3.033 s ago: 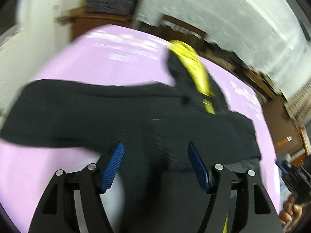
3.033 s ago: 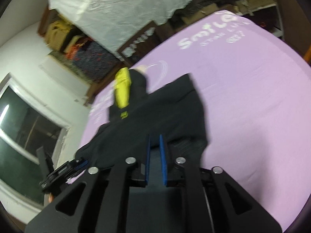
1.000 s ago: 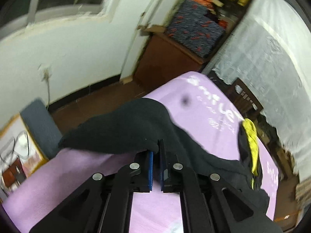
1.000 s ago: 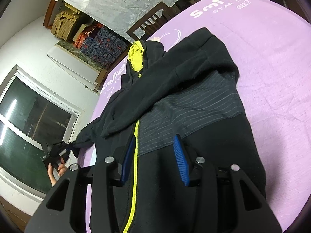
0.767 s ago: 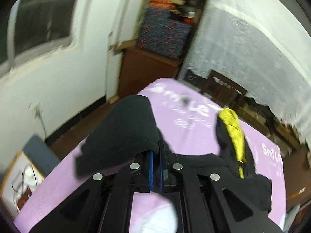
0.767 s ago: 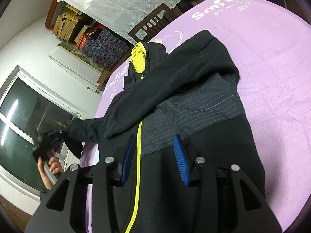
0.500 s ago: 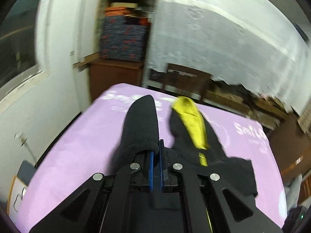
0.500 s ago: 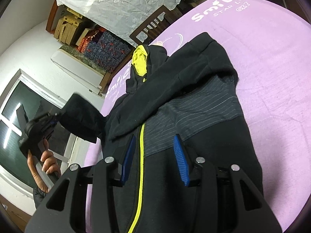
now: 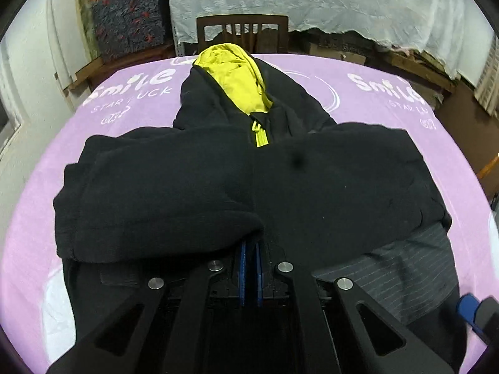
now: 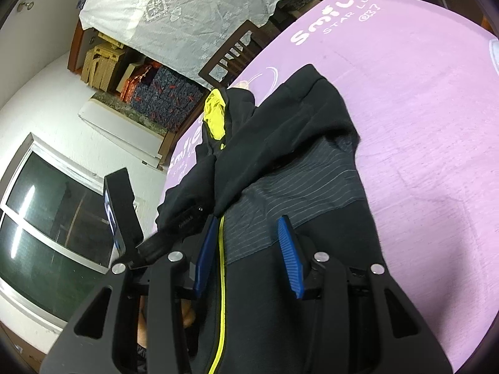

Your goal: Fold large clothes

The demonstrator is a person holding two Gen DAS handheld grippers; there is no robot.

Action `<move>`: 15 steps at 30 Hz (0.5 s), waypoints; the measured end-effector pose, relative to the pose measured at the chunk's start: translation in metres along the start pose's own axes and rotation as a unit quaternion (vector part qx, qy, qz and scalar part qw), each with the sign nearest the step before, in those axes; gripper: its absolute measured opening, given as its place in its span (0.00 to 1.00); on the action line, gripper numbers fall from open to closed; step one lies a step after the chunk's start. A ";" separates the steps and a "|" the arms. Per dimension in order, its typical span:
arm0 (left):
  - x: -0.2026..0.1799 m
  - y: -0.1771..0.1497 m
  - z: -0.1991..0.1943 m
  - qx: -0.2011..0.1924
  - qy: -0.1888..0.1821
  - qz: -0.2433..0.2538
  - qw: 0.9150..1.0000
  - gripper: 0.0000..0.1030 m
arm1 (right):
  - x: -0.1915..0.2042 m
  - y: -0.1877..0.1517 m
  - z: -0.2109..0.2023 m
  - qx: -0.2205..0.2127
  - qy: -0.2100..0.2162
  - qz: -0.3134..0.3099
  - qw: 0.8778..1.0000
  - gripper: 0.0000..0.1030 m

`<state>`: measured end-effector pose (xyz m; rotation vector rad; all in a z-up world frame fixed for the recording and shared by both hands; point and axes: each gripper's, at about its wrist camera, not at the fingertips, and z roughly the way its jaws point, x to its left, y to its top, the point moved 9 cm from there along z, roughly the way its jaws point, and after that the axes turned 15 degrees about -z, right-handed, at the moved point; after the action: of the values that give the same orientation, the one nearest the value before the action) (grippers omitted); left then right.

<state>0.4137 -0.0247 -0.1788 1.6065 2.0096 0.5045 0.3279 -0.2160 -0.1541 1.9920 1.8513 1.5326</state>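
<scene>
A black zip jacket [image 9: 327, 187] with a yellow-lined hood [image 9: 237, 84] lies face up on the purple table cover [image 9: 389, 93]. My left gripper [image 9: 250, 249] is shut on the cuff of the left sleeve [image 9: 156, 202], which lies folded across the chest. The other sleeve crosses the chest from the right. In the right wrist view my right gripper [image 10: 246, 249] stands open just above the jacket's [image 10: 296, 155] lower front, with the yellow zip [image 10: 221, 265] between its fingers and nothing gripped. The left gripper [image 10: 190, 215] shows there at the left, on the sleeve.
A wooden chair [image 9: 241, 31] stands at the table's far edge, with white lace cloth [image 9: 312, 0] hanging behind it. Patterned boxes [image 9: 128, 21] are stacked at the far left. A window [image 10: 46, 218] is beyond the table's left side. Purple cover [image 10: 421, 109] lies bare to the jacket's right.
My left gripper swung the sleeve from beyond the table's left edge in over the jacket's chest and rolled level. The right gripper stayed open over the lower front.
</scene>
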 end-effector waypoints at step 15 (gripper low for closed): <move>0.152 0.031 -0.075 -0.048 -0.005 -0.124 0.991 0.84 | 0.034 -0.005 0.014 -0.001 -0.037 -0.119 0.992 0.41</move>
<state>0.3675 0.1324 -0.1253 1.2762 2.1066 0.4899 0.3265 -0.1807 -0.1436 1.7250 1.9714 1.3758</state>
